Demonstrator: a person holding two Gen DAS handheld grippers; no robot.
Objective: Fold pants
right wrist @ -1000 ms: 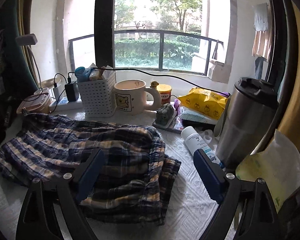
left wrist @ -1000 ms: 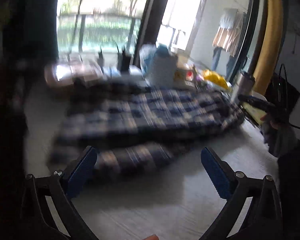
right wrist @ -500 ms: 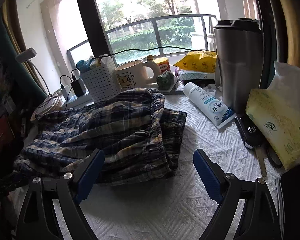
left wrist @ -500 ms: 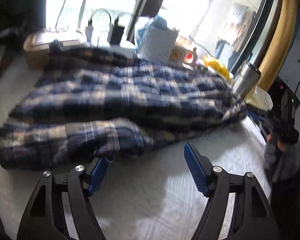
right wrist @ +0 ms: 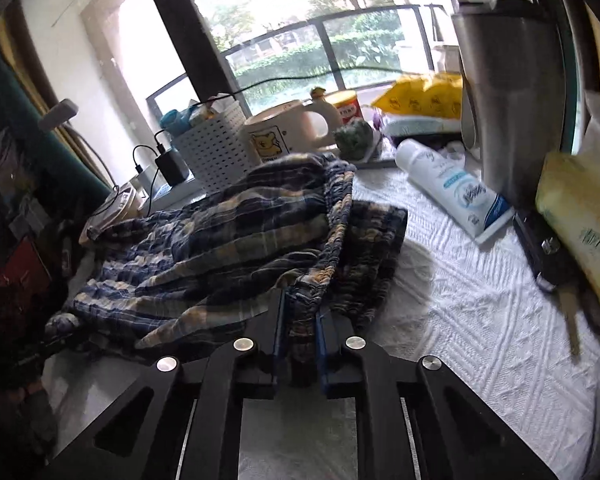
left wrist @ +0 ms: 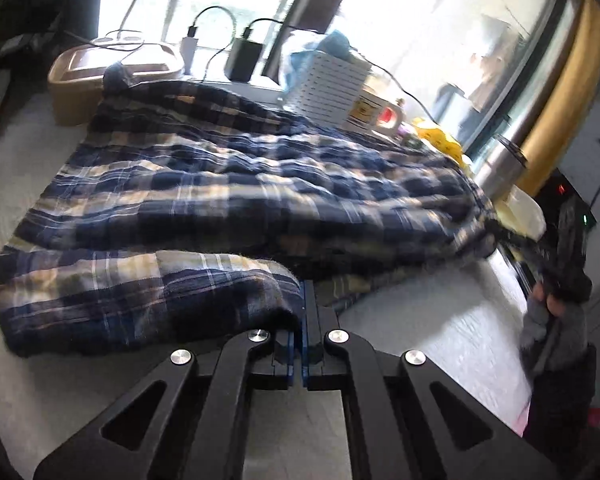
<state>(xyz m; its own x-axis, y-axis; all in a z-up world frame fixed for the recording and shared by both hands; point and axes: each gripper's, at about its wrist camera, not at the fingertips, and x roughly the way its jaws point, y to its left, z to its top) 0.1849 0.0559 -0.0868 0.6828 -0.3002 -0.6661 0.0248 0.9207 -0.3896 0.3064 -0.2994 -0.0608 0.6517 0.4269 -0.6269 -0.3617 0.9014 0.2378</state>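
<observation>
Left wrist view: a tan box (left wrist: 80,80) and white basket (left wrist: 328,84) stand behind the plaid pants (left wrist: 240,184) mid-frame. The left gripper (left wrist: 303,300), bottom centre, is pinched together on the pants' near fold; the fabric's right end is blurred.

Right wrist view: a steel tumbler (right wrist: 512,92), a tube (right wrist: 452,188) and a mug (right wrist: 284,132) crowd the upper right. The right gripper (right wrist: 300,312) is clamped on the waistband edge, the pants spreading left.

A tall brushed-steel tumbler (right wrist: 508,108) stands at the right, a white tube with blue print (right wrist: 452,188) lying just beside its base. Behind sit a cream mug with a bear picture (right wrist: 280,136), a white perforated plastic basket (right wrist: 216,152) and a yellow snack bag (right wrist: 424,94) (slightly blurred). A white textured cloth (right wrist: 480,320) covers the table.
</observation>
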